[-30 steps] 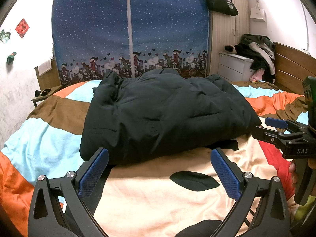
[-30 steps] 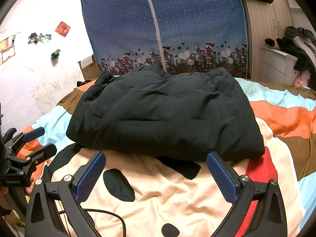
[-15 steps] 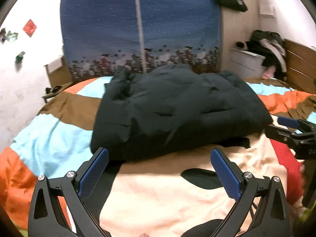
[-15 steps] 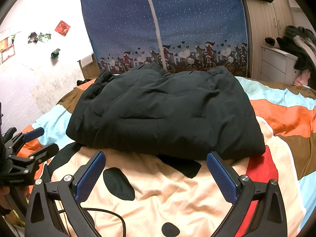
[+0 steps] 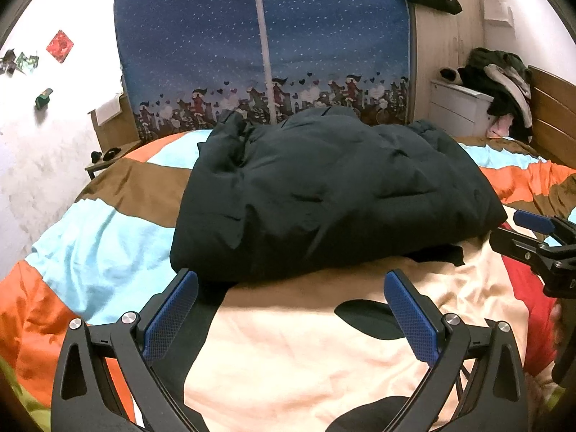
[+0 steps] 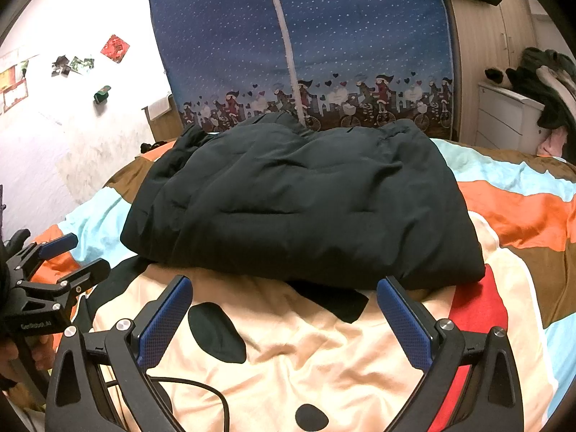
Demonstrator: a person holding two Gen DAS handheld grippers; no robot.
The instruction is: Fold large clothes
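In the left wrist view, the left gripper [image 5: 291,288] hangs low over the bed [image 5: 108,252] with its black fingers [image 5: 172,309] spread wide and nothing between their blue, finely gridded pads. Just beyond the tips lies the dark jacket [image 5: 334,194], a puffy, quilted garment folded into a thick, roughly rectangular bundle with shallow stitched dimples and soft creases; it rests on the middle of the bed, on a smooth bedcover of brown, pale blue and orange stripes with a cream patch bearing black spots. At the right edge the right gripper [image 5: 518,230] shows side-on, its two fingers parted and empty beside the jacket's near corner. Behind the bed stands a blue fabric wardrobe [image 5: 262,46] sprinkled with white flecks, with a cartoon border along its lower part, and a heap of clothes [image 5: 500,82] sits on a white drawer unit [image 5: 457,108] by a wooden headboard. In the right wrist view, the right gripper [image 6: 284,291] also holds its fingers [image 6: 403,316] wide and empty, the jacket [image 6: 298,201] lying flat-topped and plump just past them, its folded edge towards the camera. The left gripper [image 6: 72,255] appears at the left edge, fingers apart, clear of the jacket. A thin black cable [image 6: 201,388] curls over the cream fabric beneath.
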